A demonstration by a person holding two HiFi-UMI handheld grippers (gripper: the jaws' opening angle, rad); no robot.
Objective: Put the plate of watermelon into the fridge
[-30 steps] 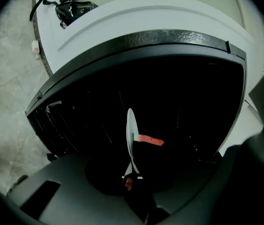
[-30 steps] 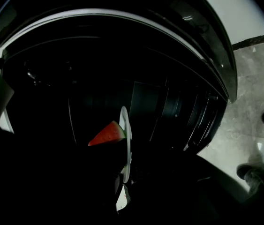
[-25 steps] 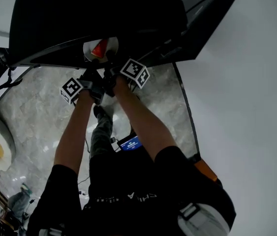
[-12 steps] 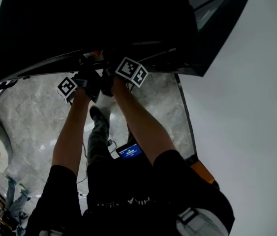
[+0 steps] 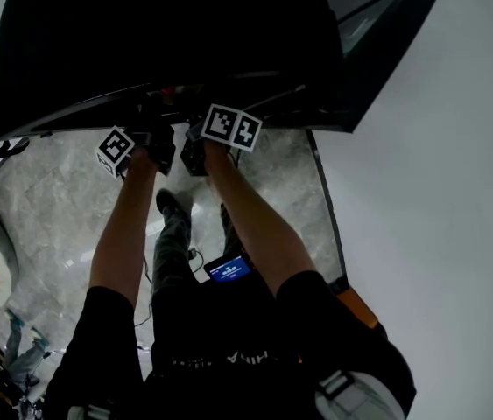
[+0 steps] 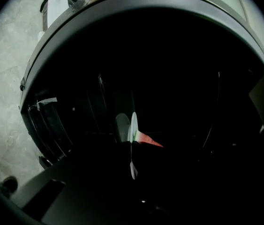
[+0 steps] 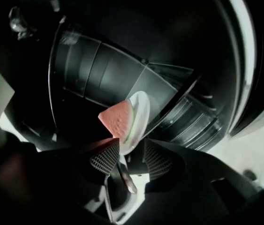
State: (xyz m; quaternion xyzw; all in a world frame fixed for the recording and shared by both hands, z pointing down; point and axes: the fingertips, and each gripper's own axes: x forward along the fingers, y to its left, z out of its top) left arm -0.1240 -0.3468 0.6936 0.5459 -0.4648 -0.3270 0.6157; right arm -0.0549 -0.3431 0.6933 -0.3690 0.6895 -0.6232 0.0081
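A white plate carrying a red watermelon wedge stands inside the dark fridge. In the right gripper view the plate's near rim sits between the ribbed pads of my right gripper. Its jaws are opening, and a gap shows beside the rim. The left gripper view shows the plate edge-on, with the wedge to its right; that gripper's own jaws are lost in the dark. In the head view both grippers reach under the fridge's edge, left and right.
The fridge door hangs open on the right, its bins close beside the plate. A white wall runs along the right. Below are a grey marble floor, the person's legs, and a small blue screen.
The plate, seen at the fridge's edge a second ago, has gone into the dark interior and out of the head view. Both grippers have followed it in.
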